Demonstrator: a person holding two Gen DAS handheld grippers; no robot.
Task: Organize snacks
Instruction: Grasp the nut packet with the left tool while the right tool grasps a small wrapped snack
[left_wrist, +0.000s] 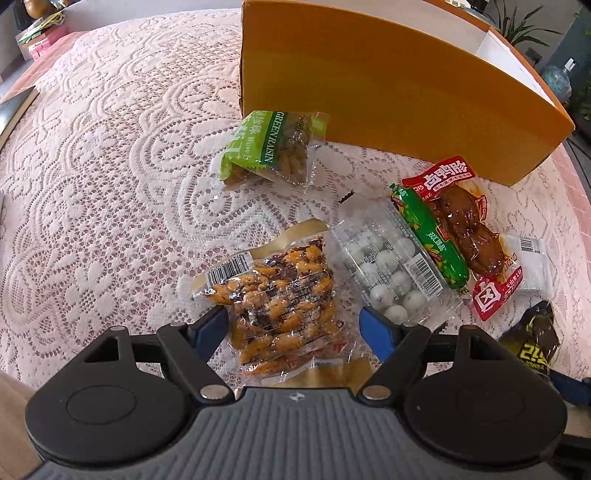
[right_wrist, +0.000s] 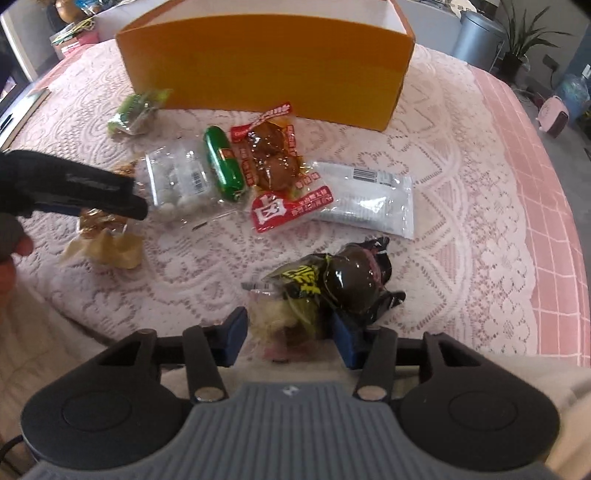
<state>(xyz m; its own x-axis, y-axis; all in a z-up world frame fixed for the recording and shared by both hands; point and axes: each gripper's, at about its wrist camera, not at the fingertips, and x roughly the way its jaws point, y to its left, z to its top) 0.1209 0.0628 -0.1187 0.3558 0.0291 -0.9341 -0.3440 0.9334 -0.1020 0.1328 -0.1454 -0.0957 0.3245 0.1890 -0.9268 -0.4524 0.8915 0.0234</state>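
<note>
My left gripper (left_wrist: 295, 328) points down at the lace cloth, open, its blue pads on either side of a clear pack of orange spicy nuts (left_wrist: 280, 295) that lies flat between them. In the right wrist view, my right gripper (right_wrist: 291, 338) is shut on a dark pack with yellow print and a brown egg (right_wrist: 332, 280), one pad against each side of the pack's near end. An open orange box (right_wrist: 266, 66) stands at the back. The left gripper (right_wrist: 92, 188) shows at the left of that view over the gold-edged nut pack (right_wrist: 103, 236).
Between the grippers and the orange box (left_wrist: 388, 92) lie a green raisin bag (left_wrist: 273, 147), a clear pack of white balls (left_wrist: 388, 273), a green sausage (left_wrist: 428, 236), a red braised-meat pack (left_wrist: 465, 229) and a white packet (right_wrist: 365, 195). A hand (right_wrist: 11, 251) is at the left edge.
</note>
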